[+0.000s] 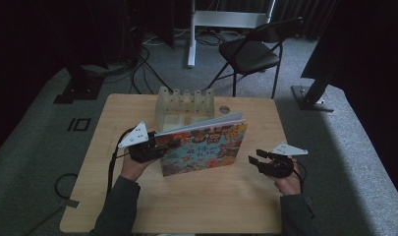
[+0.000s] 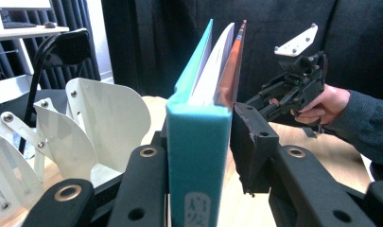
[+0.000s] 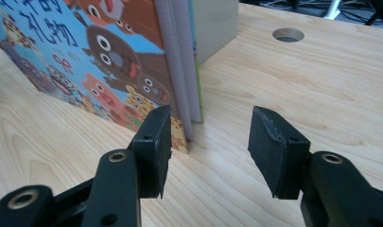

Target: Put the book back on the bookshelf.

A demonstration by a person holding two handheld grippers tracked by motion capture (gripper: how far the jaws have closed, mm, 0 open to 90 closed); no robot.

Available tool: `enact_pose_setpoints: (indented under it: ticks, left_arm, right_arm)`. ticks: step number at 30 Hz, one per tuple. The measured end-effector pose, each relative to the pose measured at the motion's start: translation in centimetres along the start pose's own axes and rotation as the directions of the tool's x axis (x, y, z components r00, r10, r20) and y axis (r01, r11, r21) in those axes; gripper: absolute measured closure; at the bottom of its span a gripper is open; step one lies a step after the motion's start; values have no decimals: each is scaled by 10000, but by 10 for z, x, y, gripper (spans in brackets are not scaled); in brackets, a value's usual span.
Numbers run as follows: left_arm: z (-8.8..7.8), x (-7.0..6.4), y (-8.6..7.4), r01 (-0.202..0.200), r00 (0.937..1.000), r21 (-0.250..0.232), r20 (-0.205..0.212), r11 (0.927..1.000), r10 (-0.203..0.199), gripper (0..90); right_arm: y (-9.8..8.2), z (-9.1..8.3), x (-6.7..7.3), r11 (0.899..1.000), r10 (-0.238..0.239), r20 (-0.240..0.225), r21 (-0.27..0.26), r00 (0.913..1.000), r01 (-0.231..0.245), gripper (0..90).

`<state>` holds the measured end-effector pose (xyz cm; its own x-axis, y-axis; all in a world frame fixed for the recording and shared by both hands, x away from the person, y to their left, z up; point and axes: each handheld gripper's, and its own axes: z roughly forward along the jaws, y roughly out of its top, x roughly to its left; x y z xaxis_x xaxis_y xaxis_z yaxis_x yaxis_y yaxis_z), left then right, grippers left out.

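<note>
Book (image 1: 204, 147): upright mid-table, my left gripper (image 1: 159, 147) clamping its spine; my right gripper (image 1: 258, 161) wide, empty, near table's right edge

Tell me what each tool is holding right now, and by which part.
The left tool is clamped on the picture book at its teal spine end, holding it upright on the table. The right tool is open beside the book's page edge, holding nothing.

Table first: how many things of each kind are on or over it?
Book: 1
Rack: 1
Gripper: 2, left and right
Total: 4
</note>
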<state>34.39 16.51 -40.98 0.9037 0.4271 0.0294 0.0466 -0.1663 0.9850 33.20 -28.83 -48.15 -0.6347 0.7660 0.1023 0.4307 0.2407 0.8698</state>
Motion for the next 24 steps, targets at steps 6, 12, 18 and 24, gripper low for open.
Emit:
enact_pose_setpoints:
  ticks: [6,12,18,24]
  left_arm:
    - [1,0,0,6,10000,-40,14,10000,-6,680]
    - [2,0,-1,-21,10000,-44,59,10000,21,680]
    - [5,0,-1,-16,9999,-60,110,10000,17,679]
    - [12,-2,-2,-88,9999,-29,142,10000,88,654]
  right_arm:
    - [-6,2,0,9996,-112,347,244,9993,103,492]
    - [-11,5,1,9987,-227,526,465,9984,203,491]
    - [-15,7,2,9979,-248,586,616,9980,212,491]
    - [-18,6,0,9973,-231,609,706,9979,188,485]
